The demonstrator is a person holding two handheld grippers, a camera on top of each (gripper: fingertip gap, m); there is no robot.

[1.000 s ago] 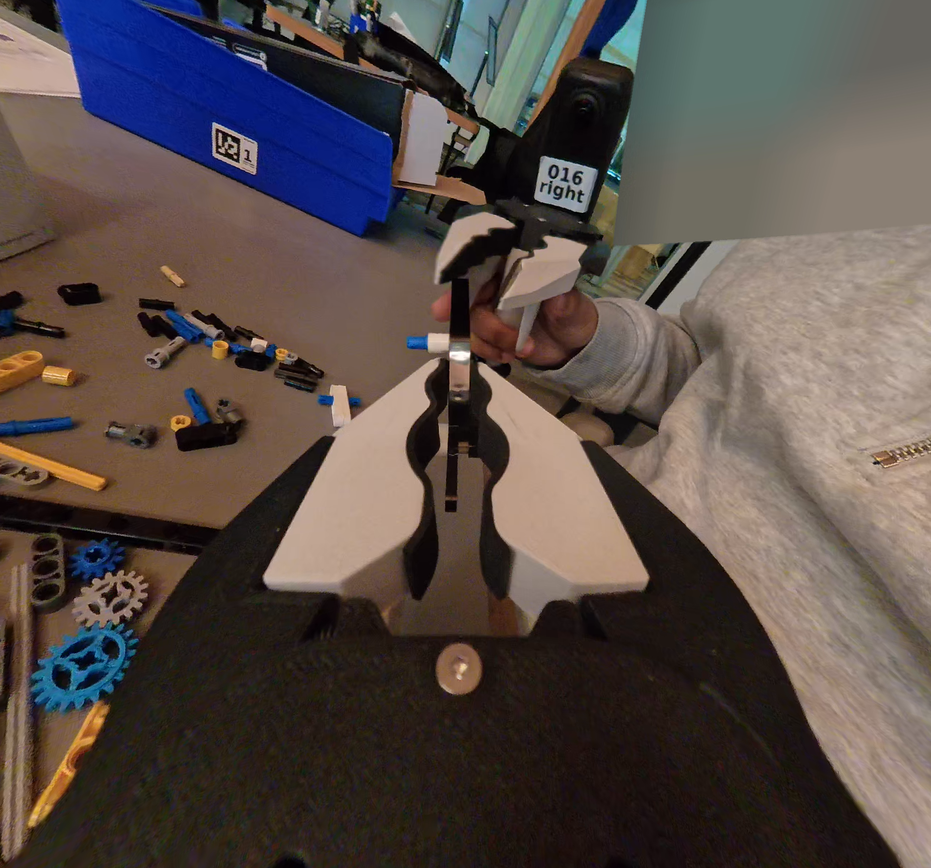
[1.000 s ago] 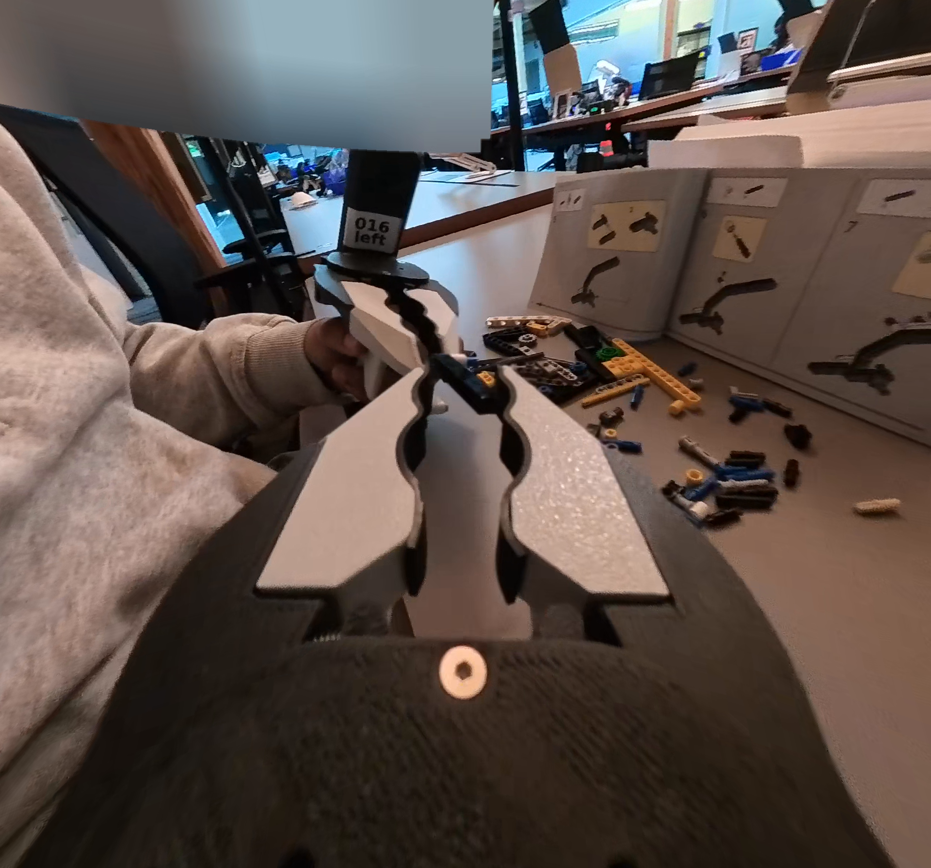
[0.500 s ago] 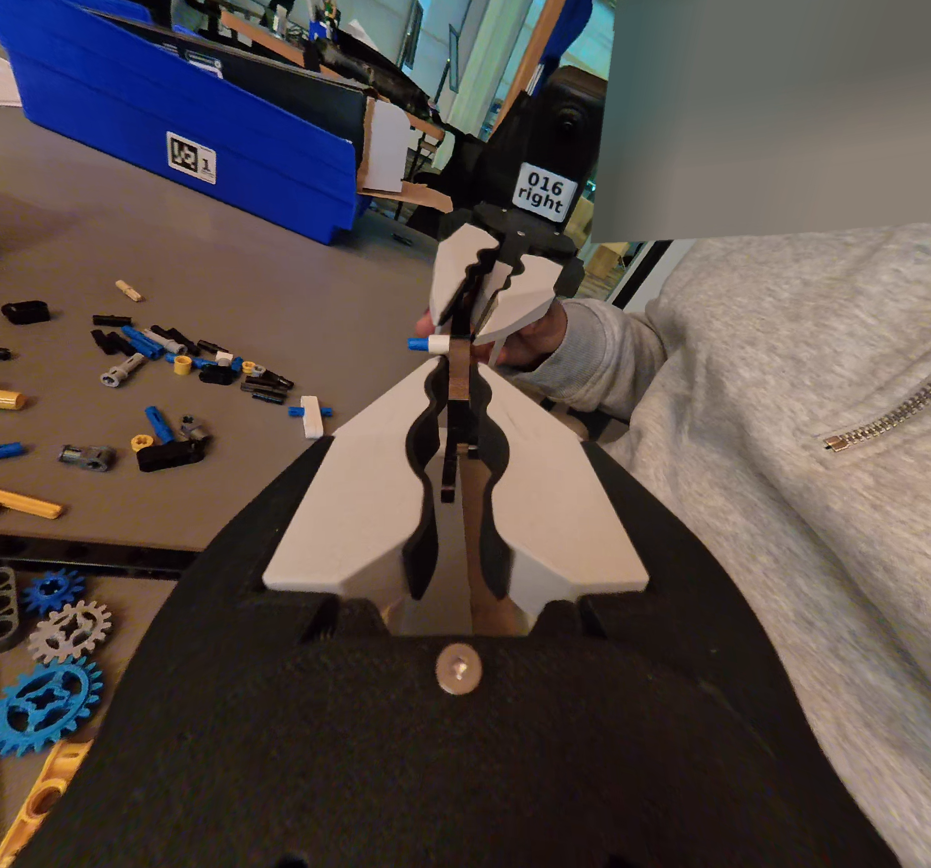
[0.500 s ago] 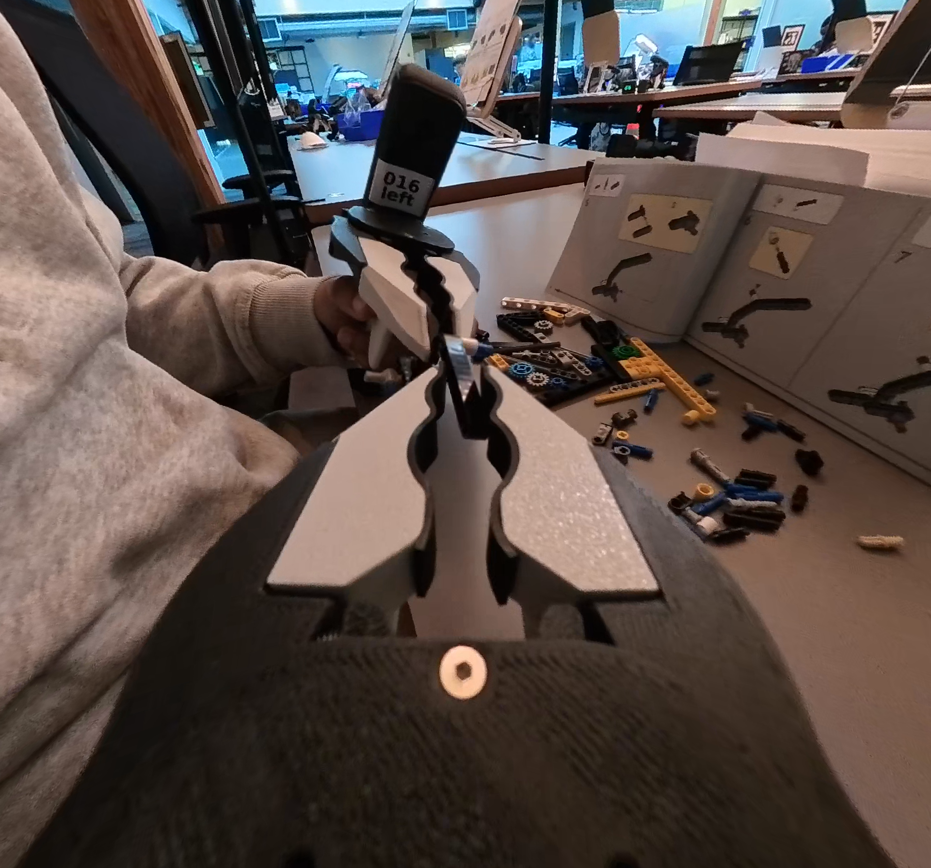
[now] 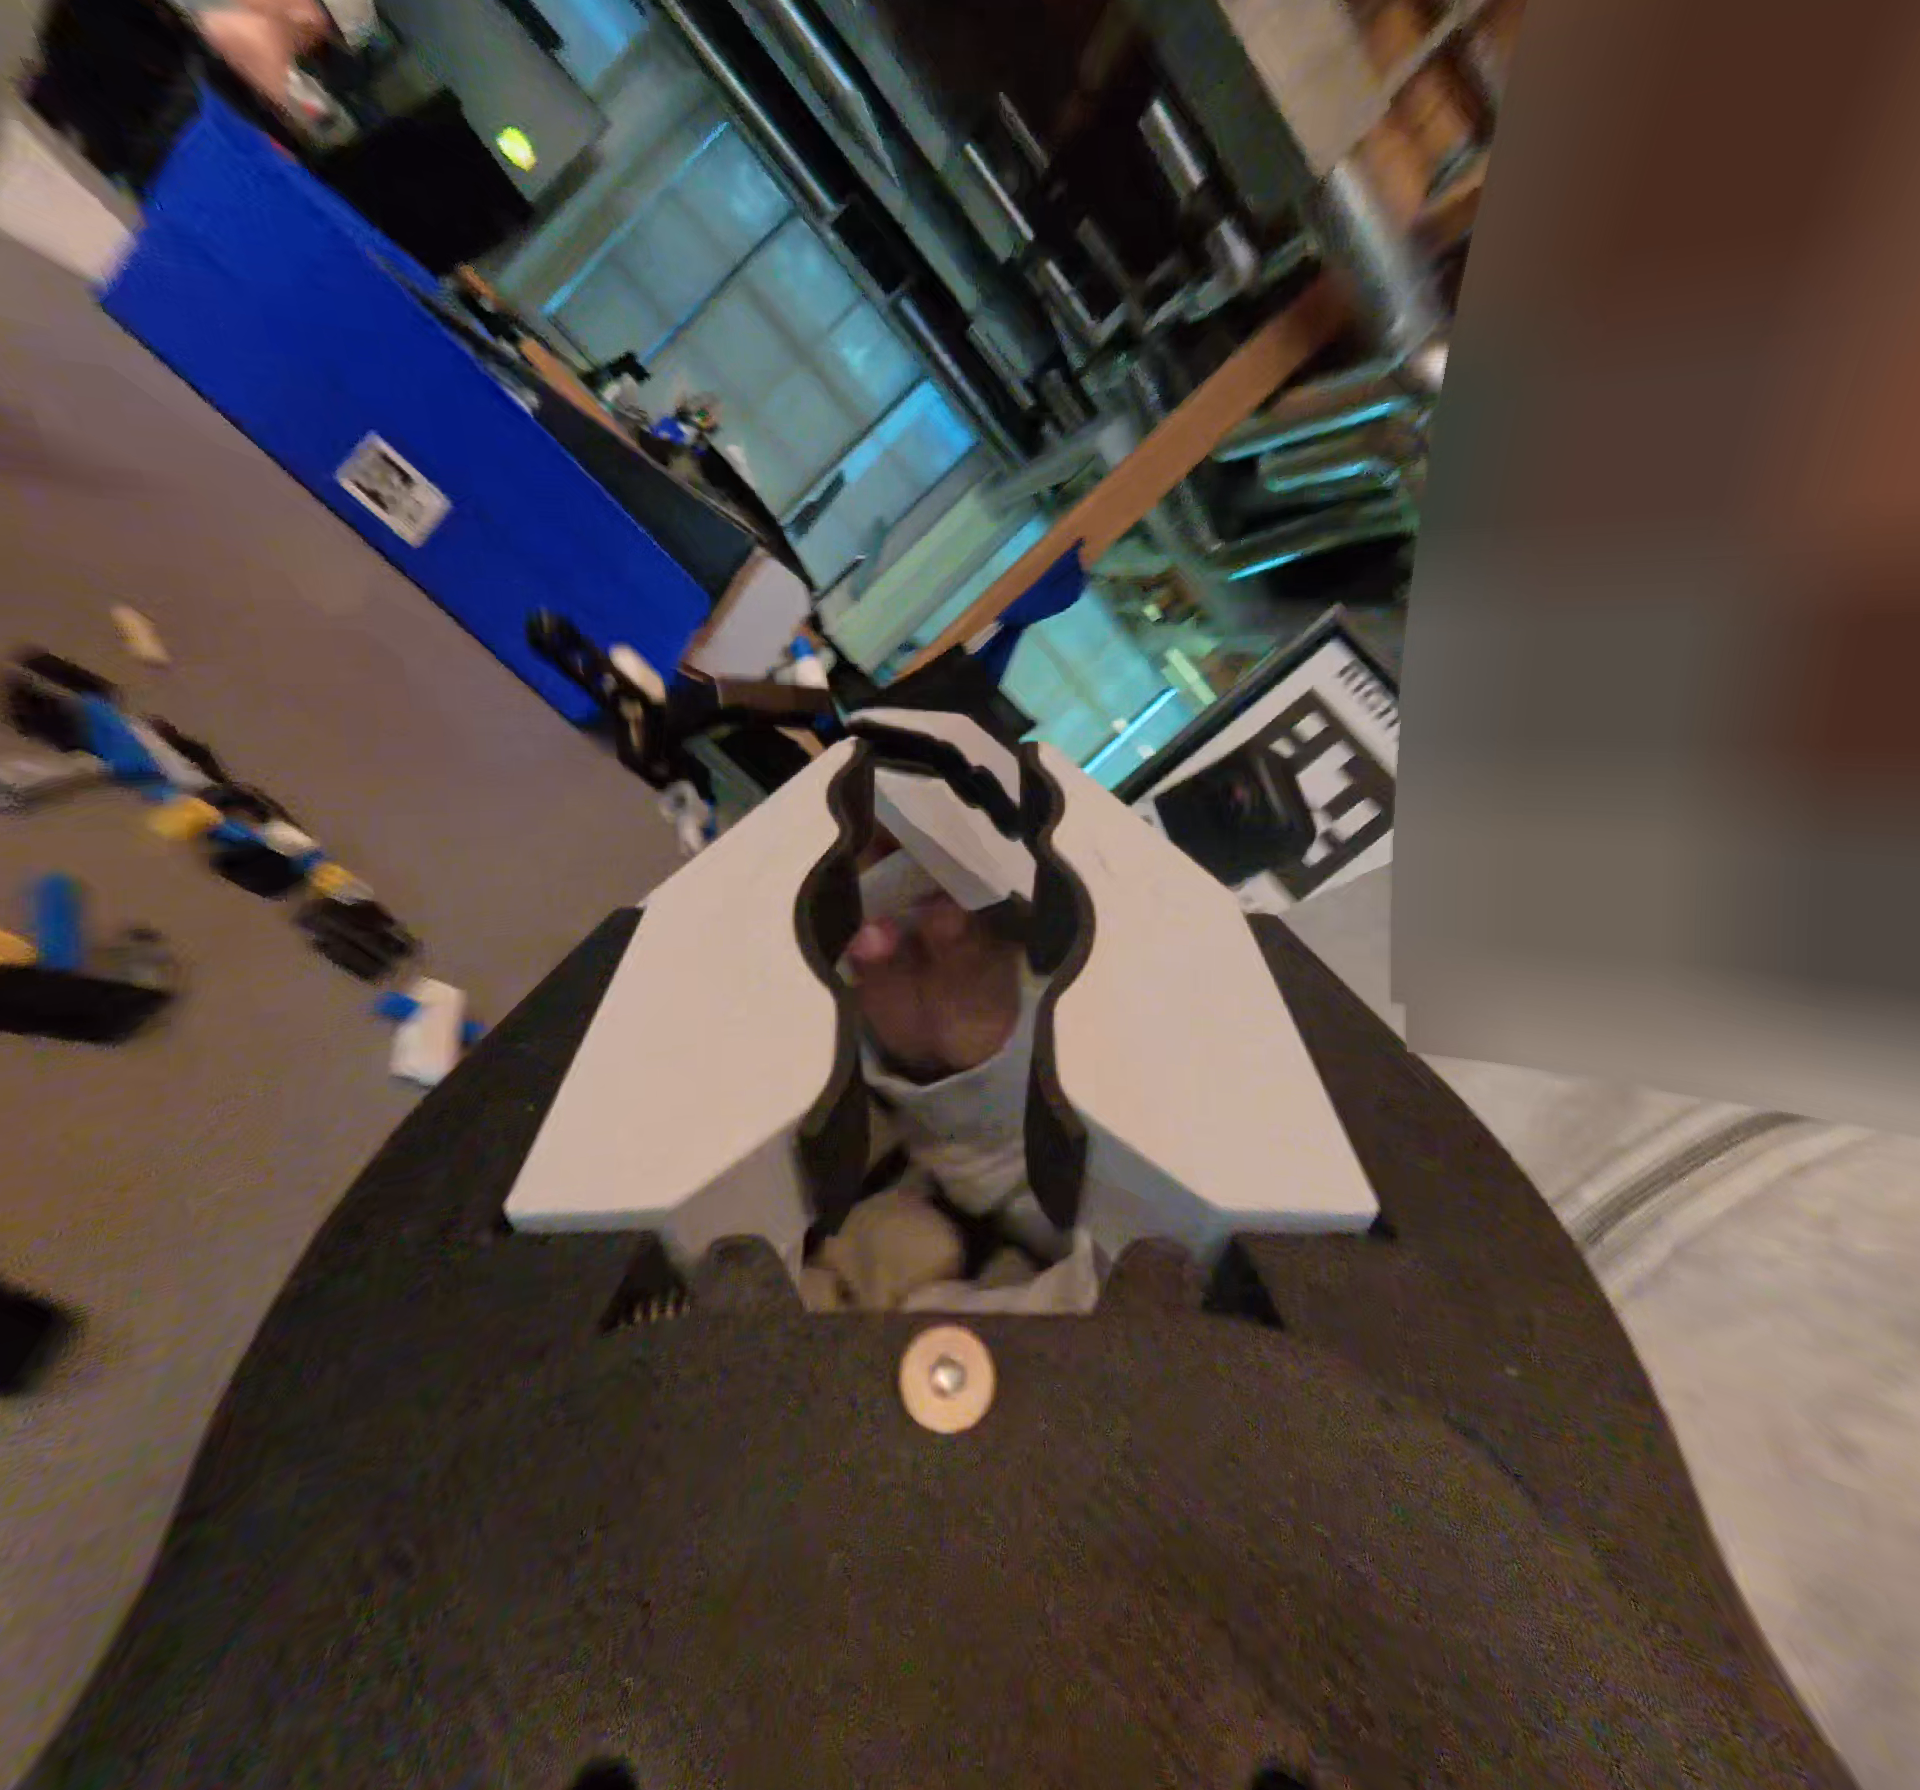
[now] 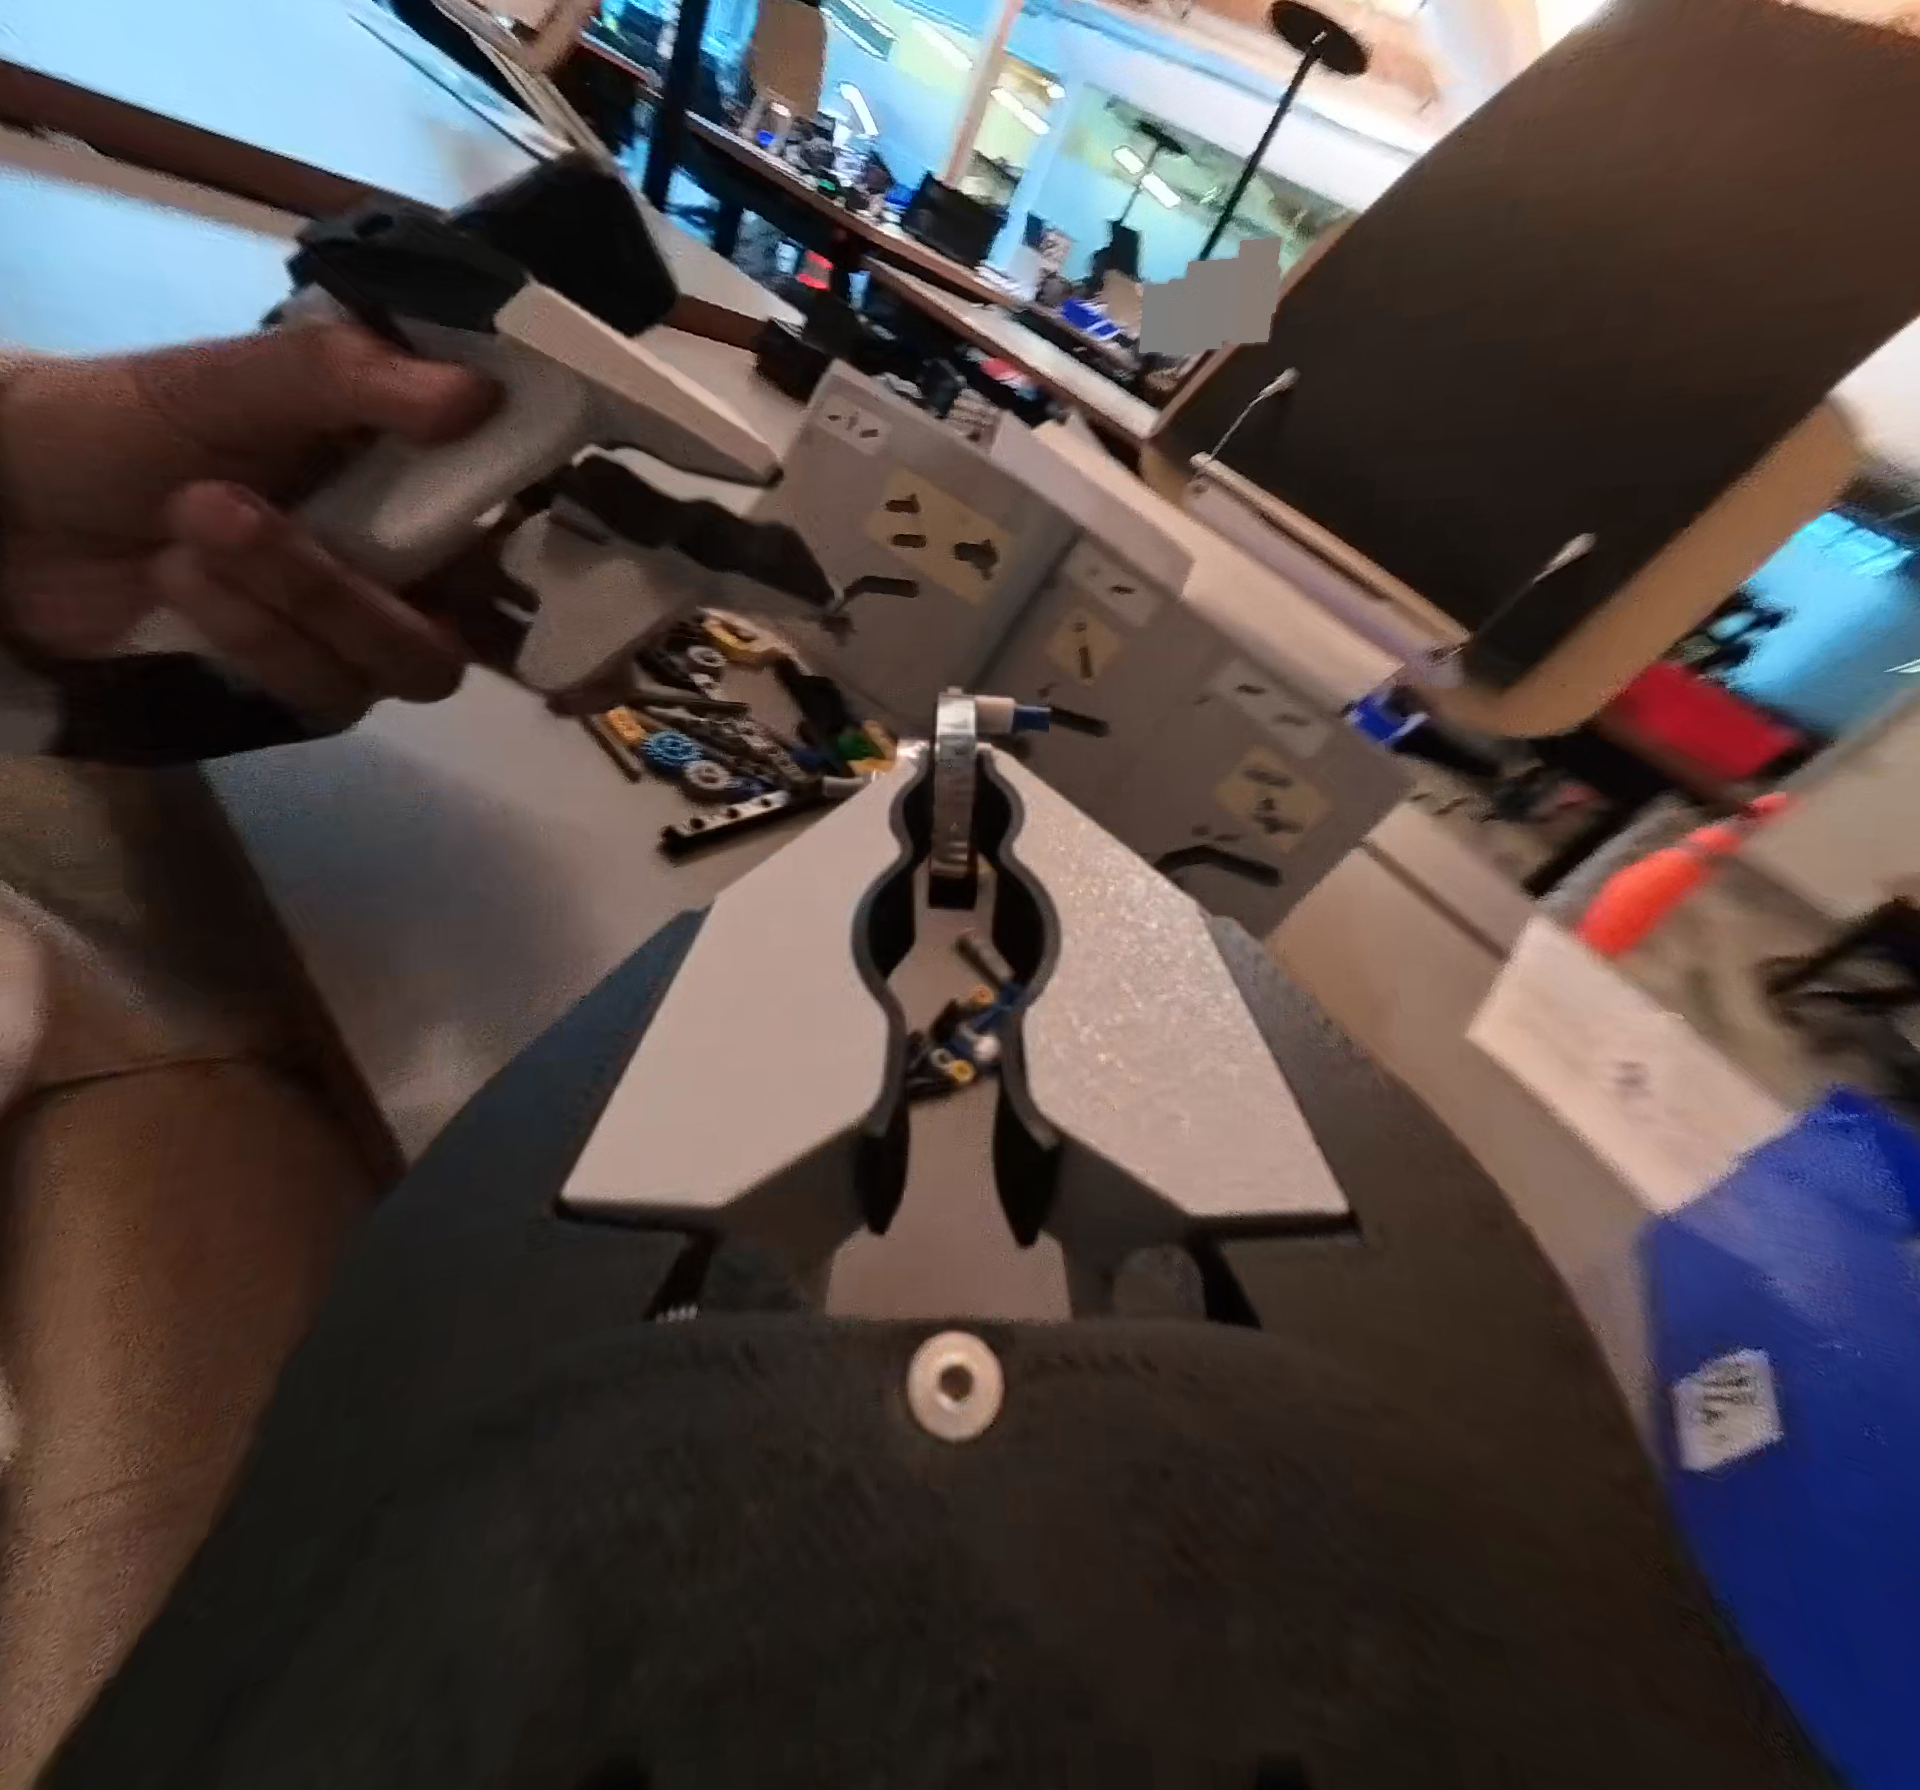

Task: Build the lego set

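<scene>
A: Starting close in, what is the right gripper [image 6: 954, 774] doing?

B: Its jaws are pinching a slim black Lego beam [image 6: 953, 810] that is standing upright between the tips, with a white-and-blue pin [image 6: 1010, 714] sticking out sideways at its top.

A: And the left gripper [image 5: 940, 753]?

B: Its fingers are standing apart with nothing between them. In the right wrist view it is showing up at the left, a hand [image 6: 197, 535] gripping it, its tips pointing toward the beam but well apart from it.

A: So where is the beam sitting relative to the left one?

B: In the left wrist view the assembly [image 5: 717, 696] is appearing just beyond and left of its tips, blurred, and not touching them.

A: Farther out?

B: Loose Lego pieces [image 6: 727, 712] are lying on the grey table [image 6: 436, 867] under both tools, with an open instruction booklet [image 6: 1039, 618] standing behind them. A blue bin [image 5: 343, 410] is sitting at the table's far side.
</scene>
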